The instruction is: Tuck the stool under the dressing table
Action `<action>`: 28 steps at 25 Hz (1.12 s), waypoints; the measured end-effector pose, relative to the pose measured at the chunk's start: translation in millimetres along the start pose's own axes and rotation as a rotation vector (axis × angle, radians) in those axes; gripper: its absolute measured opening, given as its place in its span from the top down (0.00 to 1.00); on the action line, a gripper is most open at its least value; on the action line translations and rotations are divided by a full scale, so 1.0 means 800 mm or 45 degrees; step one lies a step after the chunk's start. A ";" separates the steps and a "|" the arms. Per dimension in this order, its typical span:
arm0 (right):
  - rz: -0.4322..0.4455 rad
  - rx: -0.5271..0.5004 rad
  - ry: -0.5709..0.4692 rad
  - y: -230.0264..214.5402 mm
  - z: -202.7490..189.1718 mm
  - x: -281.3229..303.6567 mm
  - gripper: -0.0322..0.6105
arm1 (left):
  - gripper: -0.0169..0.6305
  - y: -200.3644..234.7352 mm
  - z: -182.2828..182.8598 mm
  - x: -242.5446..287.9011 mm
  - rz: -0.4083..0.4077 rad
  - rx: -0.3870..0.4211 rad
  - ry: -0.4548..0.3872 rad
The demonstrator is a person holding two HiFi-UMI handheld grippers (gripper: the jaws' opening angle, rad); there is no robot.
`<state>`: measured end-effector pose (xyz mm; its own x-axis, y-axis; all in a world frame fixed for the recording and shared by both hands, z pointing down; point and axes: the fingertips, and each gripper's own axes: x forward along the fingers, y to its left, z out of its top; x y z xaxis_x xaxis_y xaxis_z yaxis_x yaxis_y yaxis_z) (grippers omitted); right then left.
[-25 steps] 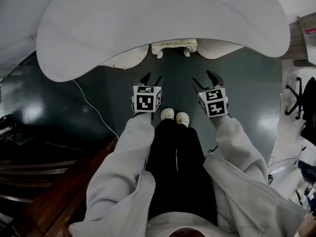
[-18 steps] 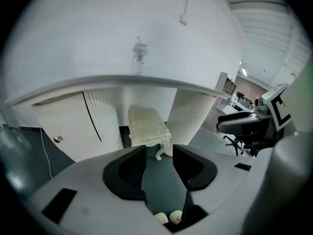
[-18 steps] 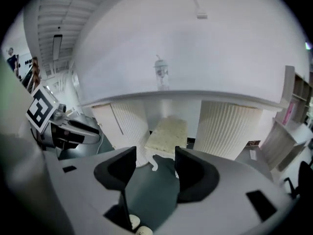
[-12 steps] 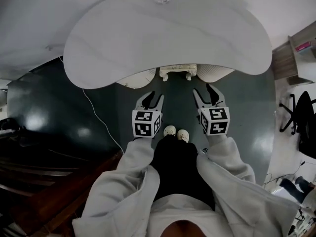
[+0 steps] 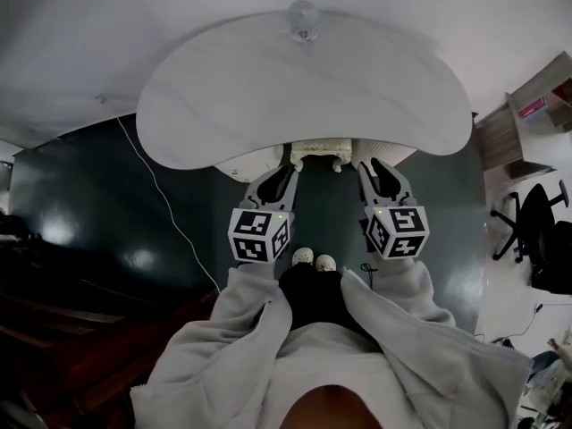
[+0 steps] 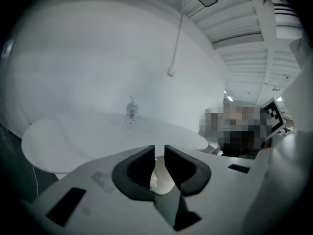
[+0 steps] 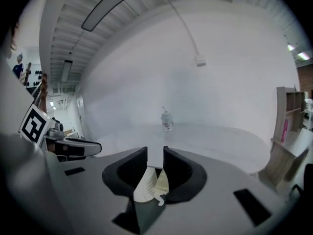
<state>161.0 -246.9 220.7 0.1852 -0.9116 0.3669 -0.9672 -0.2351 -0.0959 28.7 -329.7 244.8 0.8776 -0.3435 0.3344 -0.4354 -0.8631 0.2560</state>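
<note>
Count was: 1 surface (image 5: 268, 96), 1 stool (image 5: 320, 154), 1 small bottle (image 5: 303, 14), 2 shoes (image 5: 303, 256) (image 5: 327, 263), 1 office chair (image 5: 539, 232), 1 shelf unit (image 5: 527, 114), 1 loose cable (image 5: 165, 211).

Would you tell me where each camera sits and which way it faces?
Head view: on the head, looking steeply down at the dressing table and stool; sleeves, shoes, left gripper and right gripper show.
Left gripper view: on the left gripper, facing the table; its jaws have just been closing, nothing between.
Right gripper view: on the right gripper, facing the table; jaws likewise closing, empty.
Both gripper views share the bottle.
</note>
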 end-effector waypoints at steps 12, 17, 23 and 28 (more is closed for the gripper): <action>-0.057 -0.044 -0.179 0.016 0.069 -0.058 0.87 | 0.93 -0.030 0.072 -0.045 -0.034 0.133 -0.176; -0.072 -0.045 -0.200 0.015 0.072 -0.073 0.87 | 0.94 -0.030 0.078 -0.056 0.032 0.170 -0.226; -0.098 -0.032 -0.156 0.005 0.053 -0.083 0.87 | 0.94 -0.030 0.075 -0.059 0.104 0.211 -0.215; -0.118 -0.016 -0.134 -0.006 0.044 -0.087 0.87 | 0.94 -0.036 0.063 -0.055 0.097 0.211 -0.179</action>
<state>159.1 -194.4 163.4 0.2900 -0.9167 0.2748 -0.9472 -0.3159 -0.0543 12.7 -308.3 176.7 0.8679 -0.4483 0.2141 -0.4728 -0.8777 0.0787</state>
